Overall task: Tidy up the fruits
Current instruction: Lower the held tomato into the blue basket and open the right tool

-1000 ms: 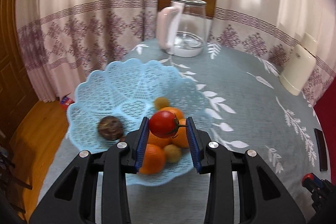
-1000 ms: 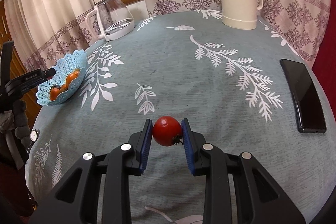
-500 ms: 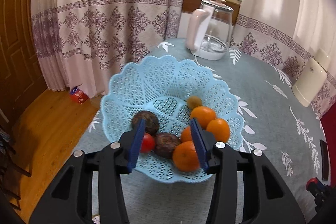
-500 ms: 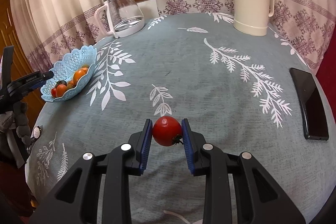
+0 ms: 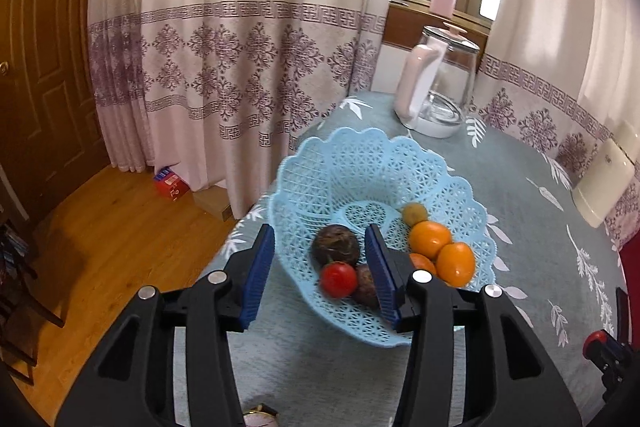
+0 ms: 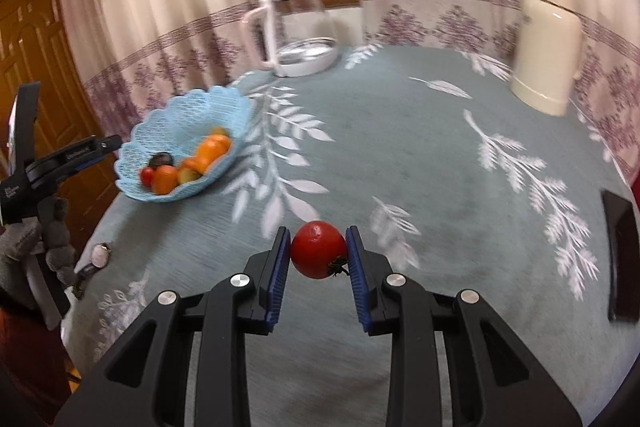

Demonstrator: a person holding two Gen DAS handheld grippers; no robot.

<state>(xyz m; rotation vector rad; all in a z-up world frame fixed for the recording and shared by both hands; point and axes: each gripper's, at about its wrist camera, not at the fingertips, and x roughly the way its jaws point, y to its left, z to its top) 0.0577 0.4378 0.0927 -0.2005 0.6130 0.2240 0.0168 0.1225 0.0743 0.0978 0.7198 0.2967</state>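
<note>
A smooth, glossy red tomato (image 6: pixel 318 255) with a small green stem is pinched between the ribbed blue pads of the right gripper (image 6: pixel 319 269), whose fingers are closed on its sides, above the counter (image 6: pixel 420 163) with its grey-green cloth printed with white leaf sprays. A second, smaller red tomato (image 5: pixel 338 279) lies in the pale blue plastic lattice basket (image 5: pixel 320 187) with a scalloped rim, touching a dark, wrinkled round fruit (image 5: pixel 335 246) and another brown one half hidden behind a finger. Beside them sit smooth oranges (image 5: pixel 430 239) and a small yellowish-green fruit (image 5: pixel 415 213). The left gripper (image 5: pixel 320 277) hangs over the basket's near edge, its fingers spread wide with nothing between them. Farther back stand a glass kettle (image 5: pixel 442 83) with a pink handle and a cream thermos jug (image 6: pixel 546 47).
</note>
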